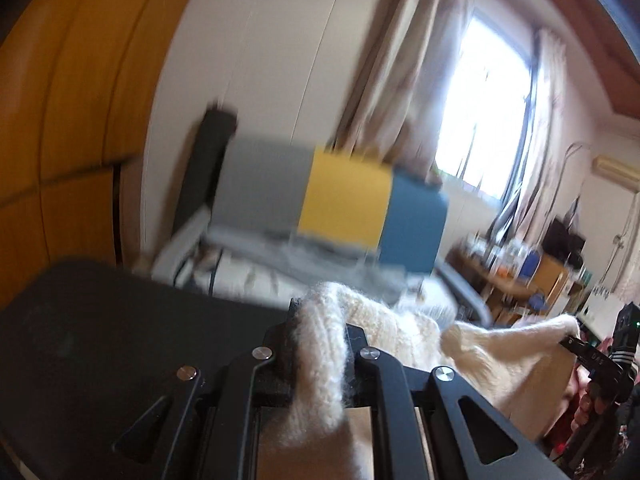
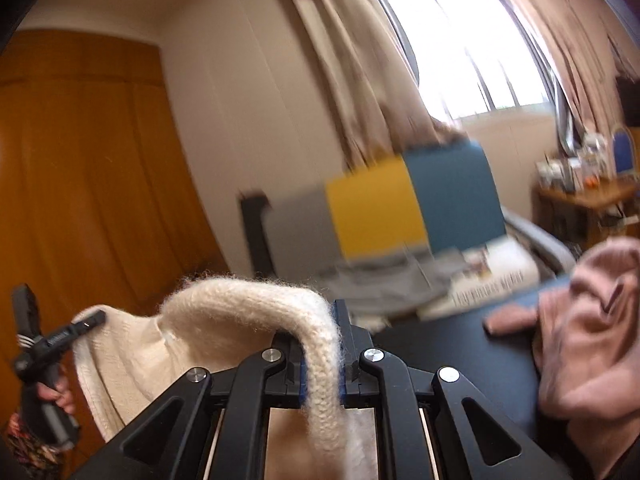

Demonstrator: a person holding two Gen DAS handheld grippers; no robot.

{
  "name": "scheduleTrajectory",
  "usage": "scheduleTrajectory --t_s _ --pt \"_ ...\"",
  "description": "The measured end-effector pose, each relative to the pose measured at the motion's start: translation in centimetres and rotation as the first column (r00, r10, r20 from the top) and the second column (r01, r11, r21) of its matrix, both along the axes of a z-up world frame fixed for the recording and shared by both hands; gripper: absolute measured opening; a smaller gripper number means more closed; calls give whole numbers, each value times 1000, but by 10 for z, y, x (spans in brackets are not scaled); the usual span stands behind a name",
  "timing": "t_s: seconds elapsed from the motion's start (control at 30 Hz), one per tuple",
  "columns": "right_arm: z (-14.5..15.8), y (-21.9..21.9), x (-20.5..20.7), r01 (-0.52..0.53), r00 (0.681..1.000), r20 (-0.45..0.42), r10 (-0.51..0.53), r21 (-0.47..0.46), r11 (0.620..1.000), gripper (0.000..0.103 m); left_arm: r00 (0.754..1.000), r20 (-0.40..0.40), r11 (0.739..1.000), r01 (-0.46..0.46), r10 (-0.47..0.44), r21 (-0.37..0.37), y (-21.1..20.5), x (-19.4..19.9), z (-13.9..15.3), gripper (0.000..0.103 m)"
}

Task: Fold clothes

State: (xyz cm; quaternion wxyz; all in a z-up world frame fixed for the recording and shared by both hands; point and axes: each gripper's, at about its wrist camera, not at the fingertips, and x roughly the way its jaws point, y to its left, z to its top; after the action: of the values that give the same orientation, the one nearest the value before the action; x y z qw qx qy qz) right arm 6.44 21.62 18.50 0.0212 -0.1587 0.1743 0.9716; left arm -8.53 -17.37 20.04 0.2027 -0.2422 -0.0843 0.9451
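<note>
Left gripper [image 1: 320,344]: jaws closed on a thick ribbed edge of the cream fuzzy knit sweater [image 1: 400,332]. The knit band runs up between the fingers and drapes back over the gripper body toward the camera.

Right gripper [image 2: 322,344]: jaws closed on another ribbed edge of the same sweater [image 2: 224,320]. The band arches over the top of the fingers and falls between them.

Sweater position: held up off the black desk [image 1: 100,340], spanning between the two grippers, with the body of the garment sagging in the middle. From the left wrist view the right gripper [image 1: 576,346] shows at the far right, pinching a corner of the knit, with a hand [image 1: 588,404] on its handle. From the right wrist view the left gripper [image 2: 90,320] shows at the far left, likewise pinching the fabric, a hand [image 2: 54,394] wrapped around the grip.

Other items: a crumpled dusty-pink garment [image 2: 588,340] lies on the desk [image 2: 460,352] near its right edge. Beyond the desk's far edge stands a bed headboard with grey, yellow and blue panels [image 1: 344,196], heavily motion-blurred. Beige curtains [image 1: 392,60] frame a bright window [image 1: 492,100]. An orange-brown wooden wardrobe [image 2: 80,160] fills the left.
</note>
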Motion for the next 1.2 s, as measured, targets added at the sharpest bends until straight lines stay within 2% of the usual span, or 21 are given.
scheduleTrajectory --t_s 0.1,0.2,0.3,0.4,0.47,0.53,0.63,0.67,0.73,0.77,0.8,0.83,0.93,1.03,1.2 --pt "-47 9 -38 14 992 127 -12 -9 1000 10 994 110 999 -5 11 -49 11 -37 -54 11" --pt "-89 13 -64 14 975 223 -12 -7 1000 10 987 161 996 -4 19 -91 19 -56 -99 10" --pt "-103 25 -85 33 967 254 -37 20 999 10 982 189 988 -2 31 -152 32 -74 -126 11" --pt "-114 36 -105 54 958 278 -65 49 997 10 990 125 983 -36 59 -182 40 -91 -122 10" --pt "-114 46 -113 80 960 263 -92 57 995 10 993 84 979 -59 77 -196 45 -103 -119 10" --pt "-125 55 -128 92 946 306 -111 74 993 11 989 115 972 -68 96 -226 51 -123 -124 10" --pt "-170 61 -158 32 876 478 -62 72 997 14 967 229 965 -47 108 -256 65 -141 -155 10" --pt "-175 63 -158 32 867 494 -63 72 997 14 961 258 967 -33 100 -253 69 -139 -166 10" --pt "-179 67 -154 42 860 505 -74 74 996 28 955 290 971 7 64 -240 77 -129 -180 10" --pt "-181 69 -152 47 857 510 -79 75 996 29 952 302 971 30 44 -237 82 -123 -187 10" --pt "-184 71 -151 52 853 515 -84 77 996 37 955 296 968 56 20 -246 88 -115 -188 11" --pt "-186 73 -149 57 849 521 -90 78 995 40 960 279 962 72 4 -263 95 -109 -188 11" --pt "-192 78 -143 73 837 536 -105 82 994 40 971 234 944 114 -41 -309 116 -95 -183 11" --pt "-167 64 -142 53 879 463 -116 146 988 40 976 206 925 144 -73 -352 136 -90 -176 14" --pt "-132 18 -146 -6 936 336 -105 312 950 43 970 242 893 117 -10 -434 149 -104 -206 15"
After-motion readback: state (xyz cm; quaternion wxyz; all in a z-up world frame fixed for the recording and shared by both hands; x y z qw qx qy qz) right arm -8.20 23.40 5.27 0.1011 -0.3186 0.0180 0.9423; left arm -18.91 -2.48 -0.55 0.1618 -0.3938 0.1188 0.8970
